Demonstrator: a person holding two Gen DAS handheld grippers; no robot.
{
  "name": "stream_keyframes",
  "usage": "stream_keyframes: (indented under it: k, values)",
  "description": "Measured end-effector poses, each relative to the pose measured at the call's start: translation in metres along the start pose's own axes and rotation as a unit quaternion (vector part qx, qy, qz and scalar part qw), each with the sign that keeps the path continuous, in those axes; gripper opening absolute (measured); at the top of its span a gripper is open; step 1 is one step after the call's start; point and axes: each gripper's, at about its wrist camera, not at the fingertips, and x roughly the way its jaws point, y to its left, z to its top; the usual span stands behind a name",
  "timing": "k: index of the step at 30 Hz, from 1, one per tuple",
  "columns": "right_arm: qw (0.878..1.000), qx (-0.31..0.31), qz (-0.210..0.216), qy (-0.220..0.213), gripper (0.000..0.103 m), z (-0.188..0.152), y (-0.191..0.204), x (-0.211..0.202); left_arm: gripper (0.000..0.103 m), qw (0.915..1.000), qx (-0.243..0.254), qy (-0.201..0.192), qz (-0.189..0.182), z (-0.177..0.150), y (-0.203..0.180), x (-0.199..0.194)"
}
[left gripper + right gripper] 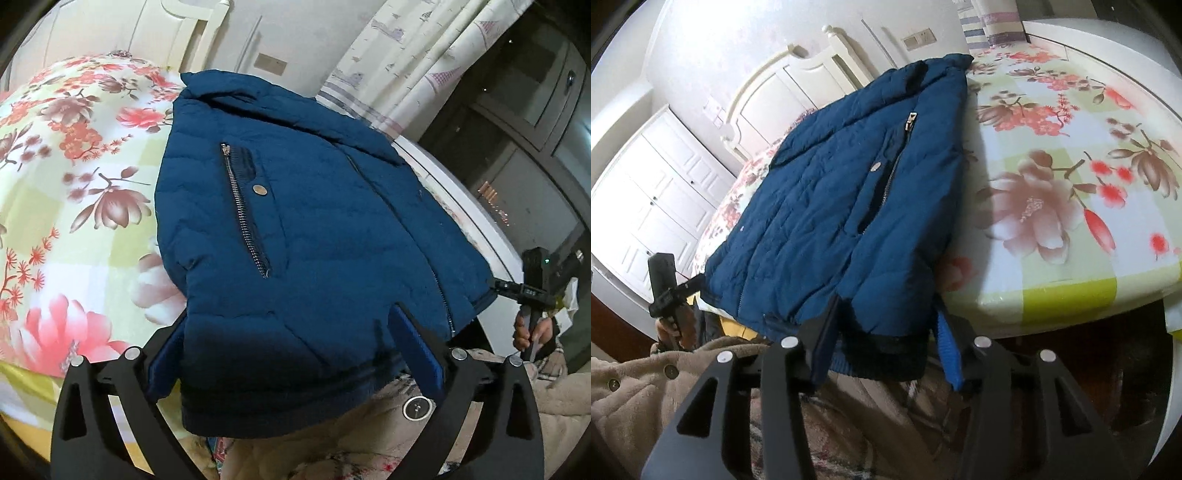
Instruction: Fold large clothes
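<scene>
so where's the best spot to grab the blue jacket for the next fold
Probably the ribbed hem of the blue jacket, taken from the near bed edge where it overhangs. It is free to pinch at both corners: the left hand-held gripper straddles one, open, and the right hand-held gripper straddles the other.

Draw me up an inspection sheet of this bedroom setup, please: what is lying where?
Surface: bed with a floral sheet.
Job's things: blue jacket, front up, collar at the far end, hem overhanging the near edge; no sleeves showing.
Clutter: something yellow peeks from under the hem.
Grippers: left gripper has its jaws wide, astride the hem; right gripper seems to pinch a hem corner.
Cables: nothing seen.
Surroundings: white headboard, white wardrobe, patterned curtain; the person's beige fleece garment is close below.
</scene>
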Motion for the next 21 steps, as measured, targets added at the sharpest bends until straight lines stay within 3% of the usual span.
stream_keyframes:
  k: [1, 2, 3, 6, 10, 14, 21]
  values:
    - [1.000, 0.001, 0.001, -0.002, 0.035, 0.000, 0.000, 0.002, 0.081, 1.0000, -0.003, -0.001, 0.009, 0.000, -0.002, 0.001]
    - [1.000, 0.004, 0.007, -0.004, 0.023, 0.000, 0.000, 0.003, 0.050, 0.9999, -0.005, -0.002, 0.012, 0.000, -0.002, -0.001]
    - [1.000, 0.002, 0.008, -0.010, 0.019, 0.000, 0.002, 0.004, 0.032, 0.9999, -0.013, 0.001, 0.010, 0.000, 0.001, -0.001]
    - [0.999, 0.000, 0.021, -0.037, 0.015, 0.000, 0.011, -0.003, 0.024, 0.9966, -0.066, -0.023, -0.044, -0.005, 0.022, -0.011]
    - [0.995, -0.010, 0.059, -0.078, 0.015, 0.002, 0.031, -0.033, 0.017, 0.9840, -0.102, -0.095, -0.111, -0.005, 0.020, -0.053]
    - [0.987, -0.062, 0.091, -0.113, 0.014, -0.006, 0.069, -0.085, 0.017, 0.9676, -0.099, -0.161, -0.167, -0.006, 0.009, -0.114]
    - [0.969, -0.132, 0.105, -0.181, 0.015, -0.024, 0.123, -0.170, 0.018, 0.9459, -0.083, -0.216, -0.228, -0.029, -0.002, -0.197]
